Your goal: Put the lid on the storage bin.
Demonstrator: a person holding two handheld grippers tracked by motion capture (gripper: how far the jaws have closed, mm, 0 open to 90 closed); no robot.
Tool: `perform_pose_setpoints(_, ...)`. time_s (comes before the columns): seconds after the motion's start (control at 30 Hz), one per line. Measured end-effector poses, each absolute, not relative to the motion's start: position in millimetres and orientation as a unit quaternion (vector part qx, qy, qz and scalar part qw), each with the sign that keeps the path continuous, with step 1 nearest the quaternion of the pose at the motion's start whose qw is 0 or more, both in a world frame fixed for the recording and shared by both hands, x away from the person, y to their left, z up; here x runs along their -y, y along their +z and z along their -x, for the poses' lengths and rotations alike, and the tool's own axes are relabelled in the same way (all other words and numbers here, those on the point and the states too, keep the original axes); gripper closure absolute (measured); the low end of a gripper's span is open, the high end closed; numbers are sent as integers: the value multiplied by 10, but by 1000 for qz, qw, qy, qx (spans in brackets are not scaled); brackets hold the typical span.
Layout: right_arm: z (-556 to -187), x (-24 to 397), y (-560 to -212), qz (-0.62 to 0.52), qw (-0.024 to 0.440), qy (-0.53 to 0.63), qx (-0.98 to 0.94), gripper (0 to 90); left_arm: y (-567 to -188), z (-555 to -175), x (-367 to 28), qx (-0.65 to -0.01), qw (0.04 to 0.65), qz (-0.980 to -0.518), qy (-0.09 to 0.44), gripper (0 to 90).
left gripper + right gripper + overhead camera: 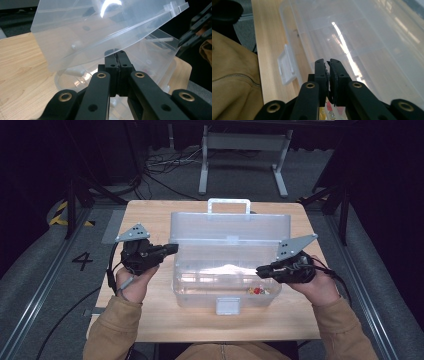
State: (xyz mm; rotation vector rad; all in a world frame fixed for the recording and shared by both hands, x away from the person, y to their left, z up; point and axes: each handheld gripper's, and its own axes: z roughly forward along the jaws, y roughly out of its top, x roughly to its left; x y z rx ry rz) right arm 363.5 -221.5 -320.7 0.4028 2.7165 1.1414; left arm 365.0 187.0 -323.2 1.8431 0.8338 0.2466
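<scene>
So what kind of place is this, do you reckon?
Probably a lab or recording studio rather than a home: a small wooden table stands on grey carpet between floor rails, with loose cables and a metal stand behind, and dark surroundings.

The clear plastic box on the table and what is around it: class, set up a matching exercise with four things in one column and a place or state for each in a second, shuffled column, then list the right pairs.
Things:
1. lid
2. latch
3. small red item
4. left gripper

Places or states:
A. inside the box, near its front right corner
B. jaws shut, at the box's left end
C. raised open, standing up at the back
D. on the front wall, facing the person

Pairs: 1-C, 2-D, 3-A, 4-B
</scene>
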Motion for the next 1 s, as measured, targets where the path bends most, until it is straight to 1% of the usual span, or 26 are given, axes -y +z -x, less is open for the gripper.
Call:
perform_pose_setpoints(0.07,-3627,2251,-3197,-137,81,393,-906,863,-3233,-3644,-1868,-349,522,-772,101,895)
perform_pose_setpoints(0.1,-3613,2333,-3200,-146,75,419,-893,883,-3237,-3636,-1869,-348,520,-774,101,895)
perform_pose_setpoints(0.17,-3608,2359,-3209,-149,74,427,-889,887,-3241,-3631,-1869,-347,518,-775,100,895)
perform_pose_setpoints(0.2,-3606,2433,-3241,-161,75,448,-876,891,-3244,-3622,-1870,-347,516,-777,100,895)
perform_pose_setpoints(0.37,-3596,2552,-3279,-183,86,484,-852,892,-3252,-3605,-1867,-346,510,-781,99,895)
perform_pose_setpoints(0.67,-3590,2704,-3318,-211,99,492,-839,893,-3276,-3567,-1867,-344,499,-790,93,895)
perform_pose_setpoints(0.93,-3588,2747,-3340,-230,102,490,-834,894,-3288,-3549,-1866,-344,494,-794,88,894)
perform_pose_setpoints(0.97,-3575,2753,-3342,-235,112,489,-832,894,-3291,-3547,-1867,-343,492,-796,88,894)
perform_pose_setpoints(1.0,-3578,2753,-3347,-236,111,488,-833,894,-3291,-3547,-1867,-343,492,-796,88,894)
